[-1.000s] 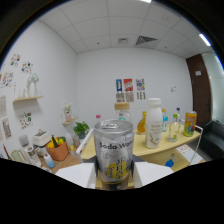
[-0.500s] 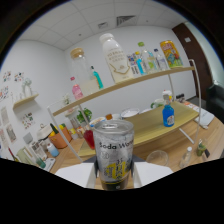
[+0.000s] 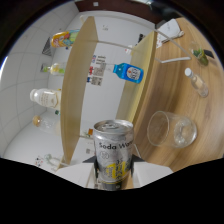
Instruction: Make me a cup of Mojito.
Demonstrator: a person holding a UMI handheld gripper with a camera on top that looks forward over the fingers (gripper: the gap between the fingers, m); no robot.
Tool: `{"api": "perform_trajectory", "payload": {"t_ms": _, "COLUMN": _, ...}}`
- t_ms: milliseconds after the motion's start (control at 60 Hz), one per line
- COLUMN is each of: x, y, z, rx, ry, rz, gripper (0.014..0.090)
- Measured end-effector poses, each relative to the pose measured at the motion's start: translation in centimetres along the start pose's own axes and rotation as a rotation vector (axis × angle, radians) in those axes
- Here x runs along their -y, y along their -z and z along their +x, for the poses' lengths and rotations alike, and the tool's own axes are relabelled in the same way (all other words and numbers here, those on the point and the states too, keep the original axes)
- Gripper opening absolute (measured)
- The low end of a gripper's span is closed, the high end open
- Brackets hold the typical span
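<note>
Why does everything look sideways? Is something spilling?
No spill shows. The gripper, shut on the soda water can, is rolled over toward the empty glass, so the wooden table and shelf look tipped. The can seems set to pour.

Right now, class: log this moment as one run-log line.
gripper: shut on soda can | view: rolled sideways | clear glass: on wooden table, beside can | pour: none visible
</note>
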Motion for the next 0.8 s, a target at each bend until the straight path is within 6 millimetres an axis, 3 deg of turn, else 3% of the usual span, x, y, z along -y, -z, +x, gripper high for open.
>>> {"api": "perform_trajectory", "payload": {"t_ms": 317, "x": 1.7, "y": 0.1, "z": -2.4, "rx": 0.186, "ry": -0.622, "rz": -0.016, "gripper": 0.051}}
{"api": "perform_trajectory", "payload": {"t_ms": 483, "x": 2.9, "y": 0.5, "z": -2.9, "rx": 0.242, "ry": -0.84, "rz": -0.009, "gripper": 0.0512}}
{"api": "perform_trajectory", "payload": {"t_ms": 683, "x": 2.7, "y": 0.5, "z": -3.4, "rx": 0.214, "ry": -0.718, "rz": -0.009, "gripper": 0.0511}}
{"api": "perform_trajectory", "payload": {"t_ms": 800, "x": 2.5, "y": 0.4, "z": -3.7, "rx": 0.124, "ry": -0.33, "rz": 0.014, "gripper": 0.0511}}
